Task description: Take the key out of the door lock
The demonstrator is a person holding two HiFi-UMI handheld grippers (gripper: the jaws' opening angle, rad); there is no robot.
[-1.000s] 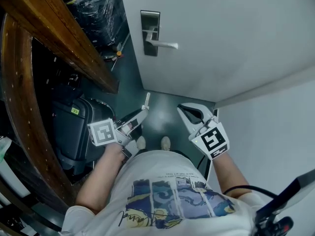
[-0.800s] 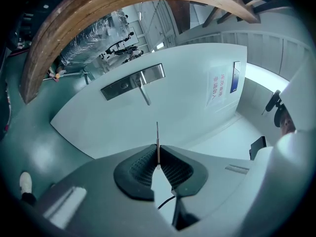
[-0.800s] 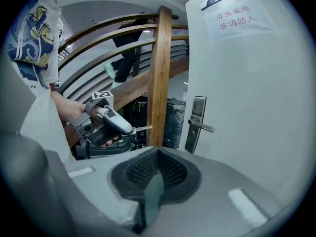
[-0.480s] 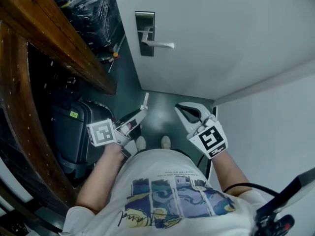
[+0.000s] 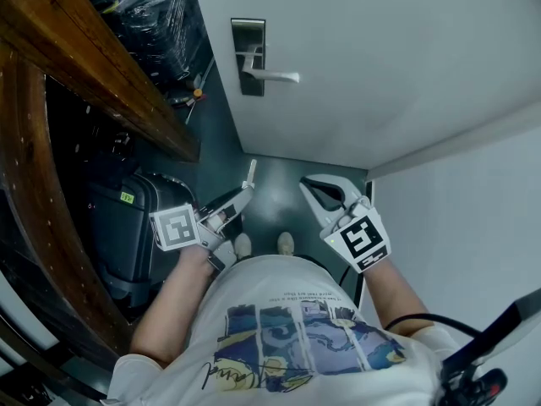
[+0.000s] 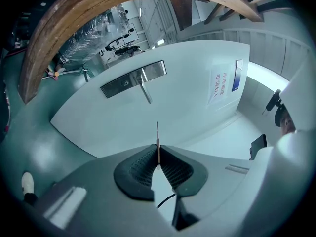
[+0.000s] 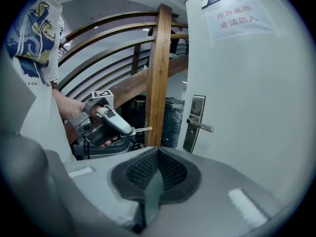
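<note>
In the head view, the key [image 5: 251,172] is pinched in the left tongs [image 5: 247,190], with its blade sticking out past the tips toward the door [image 5: 389,66]. The lock plate [image 5: 248,30] and handle [image 5: 277,77] lie well ahead of those tips, apart from the key. A wooden rail [image 5: 101,66] runs to the left of the left tongs, and a dark suitcase [image 5: 127,227] is seen just beside them. The right tongs [image 5: 311,188] are held near the left ones.

In the left gripper view, the pads are closed narrowly on the thin key blade. Nothing is seen between it and the door ahead, where a notice [image 6: 220,85] is stuck.

In the right gripper view, the right tongs are pressed together with nothing between them. A wooden post [image 7: 158,73] stands ahead of them.
</note>
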